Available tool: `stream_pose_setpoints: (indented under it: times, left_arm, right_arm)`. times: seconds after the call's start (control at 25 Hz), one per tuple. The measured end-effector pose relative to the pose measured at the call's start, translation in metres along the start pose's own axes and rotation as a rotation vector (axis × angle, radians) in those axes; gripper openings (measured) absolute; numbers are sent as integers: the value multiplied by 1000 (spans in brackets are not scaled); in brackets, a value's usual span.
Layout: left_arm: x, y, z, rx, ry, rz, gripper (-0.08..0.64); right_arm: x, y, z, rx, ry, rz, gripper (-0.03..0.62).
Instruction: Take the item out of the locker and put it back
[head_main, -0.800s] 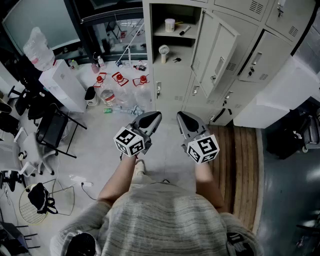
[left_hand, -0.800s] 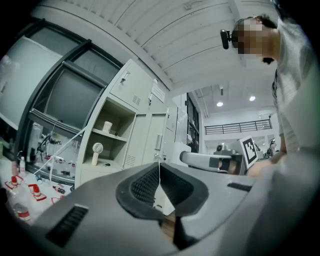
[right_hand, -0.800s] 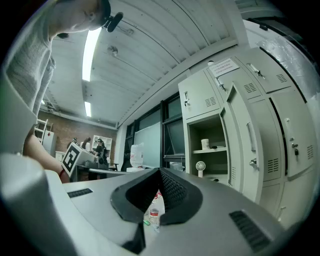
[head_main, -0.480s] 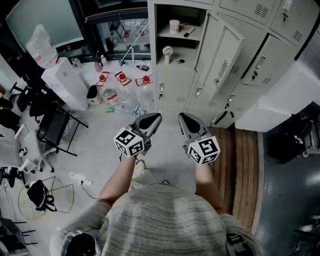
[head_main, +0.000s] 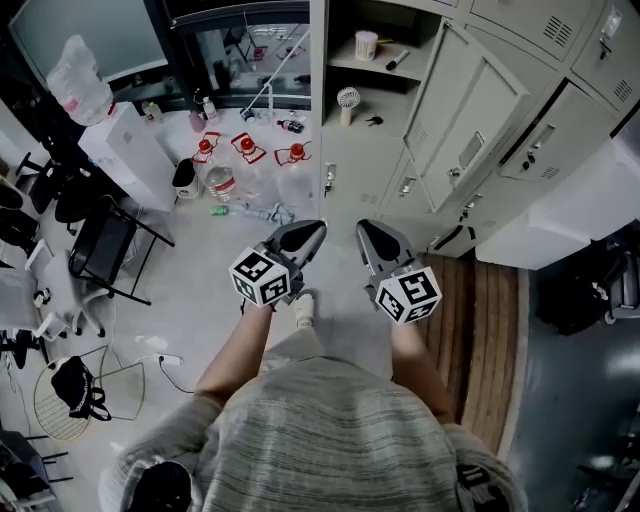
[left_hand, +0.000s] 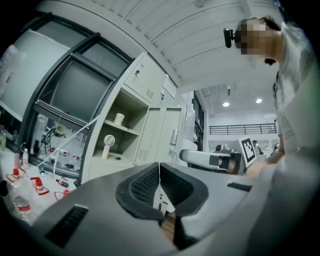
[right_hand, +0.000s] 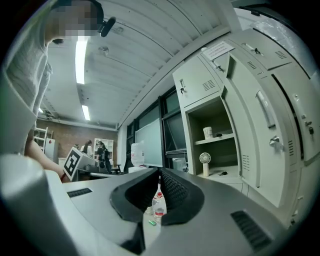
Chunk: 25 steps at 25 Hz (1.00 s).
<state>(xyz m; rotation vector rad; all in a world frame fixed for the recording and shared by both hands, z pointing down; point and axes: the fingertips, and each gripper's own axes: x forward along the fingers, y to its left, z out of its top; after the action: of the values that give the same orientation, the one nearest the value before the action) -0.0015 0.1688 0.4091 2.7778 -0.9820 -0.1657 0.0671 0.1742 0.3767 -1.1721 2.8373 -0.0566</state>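
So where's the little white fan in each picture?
Head view: the fan is at the top middle, inside the open locker.
Left gripper view: the fan is left of centre.
Right gripper view: the fan is right of centre.
Shared landmark: the white cup sits just above the fan in every view.

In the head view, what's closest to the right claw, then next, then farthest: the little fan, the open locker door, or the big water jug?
1. Open locker door, ahead right.
2. Little fan, inside the locker.
3. Big water jug, far left.
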Motion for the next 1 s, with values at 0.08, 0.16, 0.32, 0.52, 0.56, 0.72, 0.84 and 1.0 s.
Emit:
stream_pose_setpoints:
  times: [0.08, 0.16, 0.32, 0.52, 0.56, 0.72, 0.84, 1.0]
  left_arm:
    - [15, 21, 3, 8, -9, 2, 9]
    - [31, 45, 6, 11, -11, 2, 9]
    - [66, 88, 15, -13, -15, -15, 9]
    - [104, 136, 20, -38, 8, -53, 9]
    - [111, 145, 21, -36, 12, -62, 9]
    - [132, 178, 21, -29, 24, -83, 9]
    - [142, 197, 22, -16, 31, -97, 9]
    - [152, 214, 18, -24, 45, -107, 9]
  right_arm:
    - [18, -14, -3, -3, 9, -4, 28]
    - [40, -30, -7, -4, 19, -14, 28]
    - [83, -68, -5, -3, 40, -51, 28]
    - [136, -110, -8, 22, 62, -89, 40]
    - [146, -119, -9, 29, 62, -97, 68]
    - [183, -147, -20, 38, 59, -130, 141]
    - [205, -164, -26, 32, 63, -159, 169]
    - [226, -185, -34, 23, 91, -197, 212]
